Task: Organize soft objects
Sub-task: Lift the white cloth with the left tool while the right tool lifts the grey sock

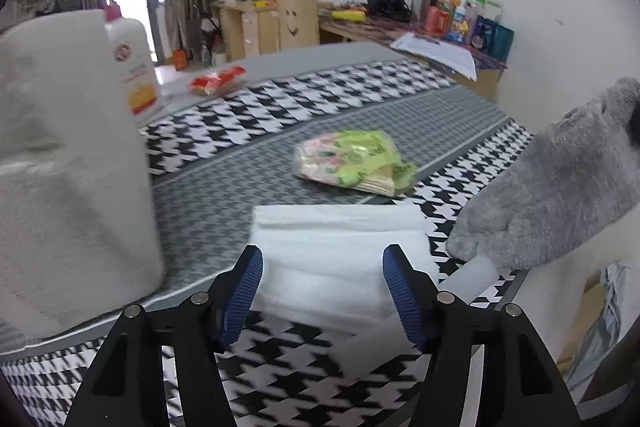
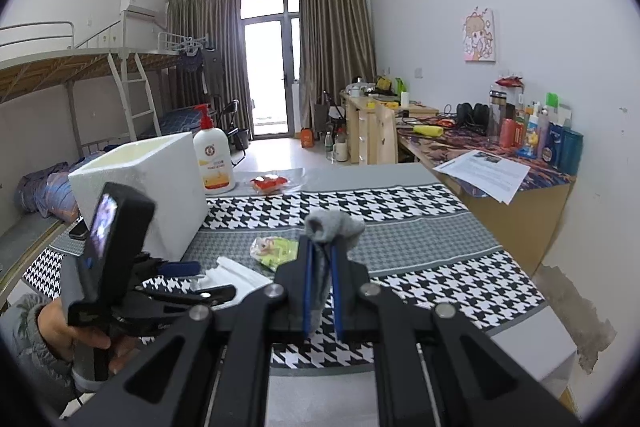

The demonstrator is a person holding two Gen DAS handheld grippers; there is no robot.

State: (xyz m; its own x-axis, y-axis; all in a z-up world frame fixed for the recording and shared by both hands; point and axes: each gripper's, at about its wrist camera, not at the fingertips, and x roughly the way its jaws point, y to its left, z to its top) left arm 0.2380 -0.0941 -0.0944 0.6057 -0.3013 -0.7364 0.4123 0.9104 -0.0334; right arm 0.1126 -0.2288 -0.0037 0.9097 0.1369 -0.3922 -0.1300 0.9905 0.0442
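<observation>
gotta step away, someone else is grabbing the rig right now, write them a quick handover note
Right gripper: shut on the grey sock, held up above the table.
Left gripper: open, empty, fingers either side of the folded white cloth on the houndstooth table cover.
Green snack packet lies mid-table; white foam box stands at the left with a lotion bottle and a red packet behind it.
Done: sock picked up.
Left: place the sock, probably in the foam box, then grip the cloth.

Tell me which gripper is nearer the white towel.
Left. The left gripper hangs open right over the white towel, its fingers straddling it. The right gripper is off to the side, shut on the grey sock.
</observation>
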